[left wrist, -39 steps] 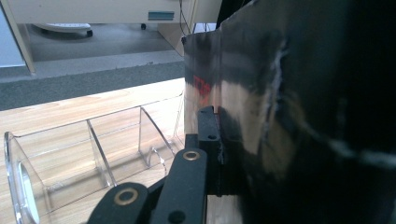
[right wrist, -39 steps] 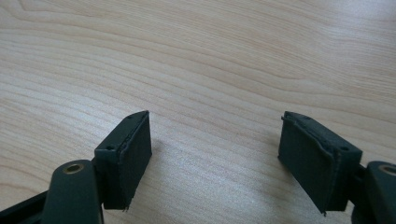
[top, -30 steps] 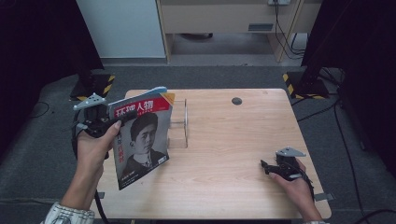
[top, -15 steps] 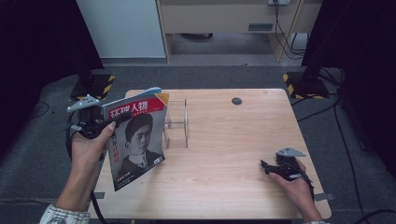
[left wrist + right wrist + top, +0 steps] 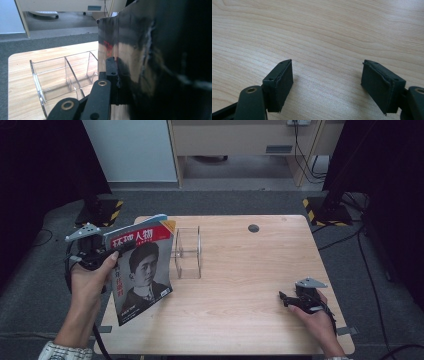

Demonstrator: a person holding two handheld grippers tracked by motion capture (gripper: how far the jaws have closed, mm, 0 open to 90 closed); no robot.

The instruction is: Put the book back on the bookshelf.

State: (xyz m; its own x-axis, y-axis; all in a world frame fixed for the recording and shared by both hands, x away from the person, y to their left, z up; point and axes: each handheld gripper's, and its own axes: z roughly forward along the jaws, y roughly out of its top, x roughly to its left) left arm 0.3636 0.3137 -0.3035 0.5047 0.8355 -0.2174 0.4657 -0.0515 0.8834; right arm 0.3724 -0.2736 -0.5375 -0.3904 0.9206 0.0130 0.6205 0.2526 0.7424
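While the left gripper [image 5: 107,256] is pinching the magazine [image 5: 142,272] at its upper left edge, the cover is standing nearly upright over the table's [image 5: 250,280] left side, lower corner hanging near the wood, just beside the clear rack [image 5: 187,252]. From the left gripper view, the jaws are pressing tight on the glossy cover [image 5: 140,62], and the rack [image 5: 62,77] is sitting just to one side, its slots open and waiting.

Over on the far side, the right gripper [image 5: 290,299] is resting low on the table with its jaws spread and nothing between them; the padded faces [image 5: 283,82] are hovering over bare wood grain.

Judging by the setup, the magazine is heading for a slot. To do it well, the spine edge should be lining up parallel with the dividers before lowering, since a thin, floppy magazine is likely to bow and catch on a wall. Keeping the pinch firm matters too: that slick coated paper could be slipping. The rack is light, hard, see-through plastic with thin upright panels, so a sideways nudge may be shoving it across the smooth, pale laminate top.
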